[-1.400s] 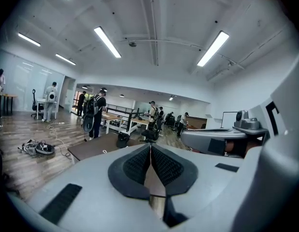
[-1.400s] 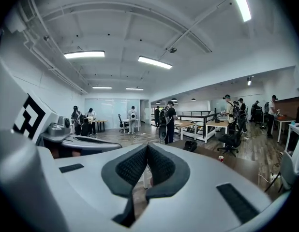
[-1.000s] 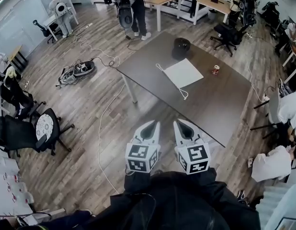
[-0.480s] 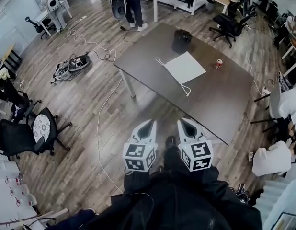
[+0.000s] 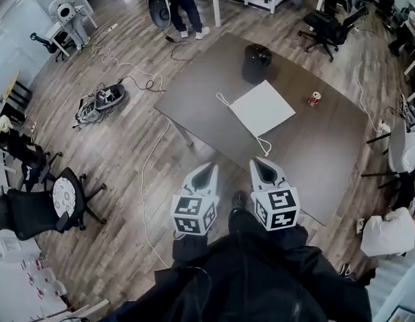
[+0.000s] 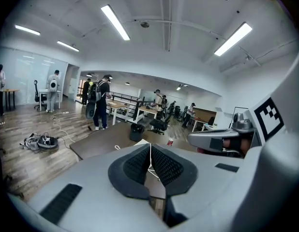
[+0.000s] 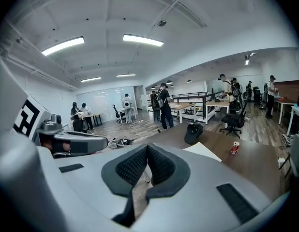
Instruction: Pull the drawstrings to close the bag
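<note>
A white drawstring bag (image 5: 262, 107) lies flat on the dark table (image 5: 321, 146), one cord loop at its far-left corner (image 5: 222, 99) and one at its near corner (image 5: 263, 146). The bag's edge (image 7: 204, 151) shows past the right gripper's jaws. My left gripper (image 5: 204, 172) and right gripper (image 5: 262, 166) hang side by side in front of me, short of the table's near edge, both shut with nothing in them. In the left gripper view the jaws (image 6: 150, 162) meet along a thin line; in the right gripper view the gripper (image 7: 147, 164) is likewise shut.
A black bag (image 5: 256, 62) stands on the table's far side and a red can (image 5: 314, 99) to the right of the white bag. Cables (image 5: 146, 180) trail over the wood floor. Office chairs (image 5: 39, 203) stand at left. A person (image 5: 177, 2) stands beyond the table.
The table and bag have drawn closer in the head view as I walk toward them. Both grippers stay shut, side by side in front of me.
</note>
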`<move>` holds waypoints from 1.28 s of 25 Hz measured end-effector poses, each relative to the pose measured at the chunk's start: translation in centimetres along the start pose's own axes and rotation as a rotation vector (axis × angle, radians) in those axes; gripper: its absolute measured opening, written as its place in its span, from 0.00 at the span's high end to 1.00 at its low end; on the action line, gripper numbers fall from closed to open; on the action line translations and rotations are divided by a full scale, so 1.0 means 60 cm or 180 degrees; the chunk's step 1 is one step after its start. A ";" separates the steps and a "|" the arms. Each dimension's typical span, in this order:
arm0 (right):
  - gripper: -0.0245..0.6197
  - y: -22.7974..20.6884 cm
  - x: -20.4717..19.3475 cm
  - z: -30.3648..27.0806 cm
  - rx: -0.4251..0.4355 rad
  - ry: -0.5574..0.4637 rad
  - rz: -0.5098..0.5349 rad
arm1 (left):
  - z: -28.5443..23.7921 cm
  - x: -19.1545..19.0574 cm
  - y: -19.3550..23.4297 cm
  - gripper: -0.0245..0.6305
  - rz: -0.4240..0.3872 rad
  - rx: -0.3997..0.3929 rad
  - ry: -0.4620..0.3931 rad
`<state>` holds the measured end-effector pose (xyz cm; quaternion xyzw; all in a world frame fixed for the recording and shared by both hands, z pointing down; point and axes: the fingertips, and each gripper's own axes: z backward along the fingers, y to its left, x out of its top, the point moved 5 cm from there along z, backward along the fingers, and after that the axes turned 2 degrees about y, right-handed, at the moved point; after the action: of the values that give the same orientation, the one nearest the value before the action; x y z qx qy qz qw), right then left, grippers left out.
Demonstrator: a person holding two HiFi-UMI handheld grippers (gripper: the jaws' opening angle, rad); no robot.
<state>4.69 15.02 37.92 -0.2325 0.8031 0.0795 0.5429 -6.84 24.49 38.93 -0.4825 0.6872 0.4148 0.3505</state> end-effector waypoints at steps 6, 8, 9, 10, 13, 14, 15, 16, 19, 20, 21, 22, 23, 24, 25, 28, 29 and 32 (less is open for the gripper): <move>0.93 -0.109 0.064 -0.110 0.0000 0.0036 -0.0069 | -0.157 0.080 0.031 0.91 -0.0074 -0.0039 0.0086; 0.94 -0.135 0.069 -0.134 0.0098 0.0099 -0.0039 | -0.201 0.089 0.037 0.91 -0.0066 -0.0067 0.0147; 0.94 -0.145 0.070 -0.144 0.0140 0.0121 -0.0023 | -0.220 0.092 0.040 0.91 -0.0067 -0.0078 0.0180; 0.94 -0.155 0.071 -0.154 0.0164 0.0130 -0.0016 | -0.237 0.094 0.042 0.91 -0.0075 -0.0089 0.0214; 0.94 -0.183 0.073 -0.177 0.0207 0.0123 -0.0055 | -0.276 0.094 0.047 0.91 -0.0110 -0.0116 0.0304; 0.94 -0.188 0.073 -0.183 0.0231 0.0114 -0.0074 | -0.284 0.093 0.048 0.91 -0.0124 -0.0126 0.0322; 0.94 -0.193 0.073 -0.188 0.0251 0.0110 -0.0088 | -0.292 0.094 0.049 0.91 -0.0145 -0.0139 0.0336; 0.94 -0.198 0.073 -0.193 0.0259 0.0115 -0.0094 | -0.298 0.096 0.050 0.91 -0.0174 -0.0155 0.0351; 0.94 -0.208 0.066 -0.206 0.0254 0.0182 -0.0093 | -0.312 0.093 0.058 0.91 -0.0240 -0.0204 0.0422; 0.94 -0.209 0.061 -0.210 0.0251 0.0211 -0.0086 | -0.316 0.089 0.064 0.91 -0.0256 -0.0220 0.0461; 0.94 -0.210 0.057 -0.215 0.0245 0.0234 -0.0074 | -0.322 0.084 0.071 0.91 -0.0278 -0.0237 0.0507; 0.94 -0.212 0.054 -0.221 0.0233 0.0246 -0.0061 | -0.330 0.079 0.081 0.91 -0.0306 -0.0254 0.0560; 0.94 -0.215 0.052 -0.227 0.0212 0.0254 -0.0050 | -0.341 0.075 0.092 0.91 -0.0335 -0.0272 0.0619; 0.94 -0.220 0.049 -0.235 0.0173 0.0268 -0.0047 | -0.355 0.070 0.106 0.91 -0.0360 -0.0290 0.0684; 0.94 -0.226 0.045 -0.242 0.0110 0.0296 -0.0054 | -0.371 0.064 0.122 0.91 -0.0380 -0.0309 0.0754; 0.94 -0.251 0.019 -0.259 -0.0146 0.0450 -0.0138 | -0.422 0.039 0.170 0.91 -0.0441 -0.0406 0.0984; 0.94 -0.262 0.006 -0.262 -0.0226 0.0513 -0.0182 | -0.440 0.030 0.183 0.91 -0.0483 -0.0445 0.1065; 0.94 -0.303 -0.033 -0.274 -0.0450 0.0740 -0.0350 | -0.507 0.009 0.219 0.91 -0.0620 -0.0471 0.1288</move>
<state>-0.09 -6.68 48.51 -0.3214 0.8389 0.0785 0.4321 -22.03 -0.81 53.97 -0.6442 0.6614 0.3231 0.2077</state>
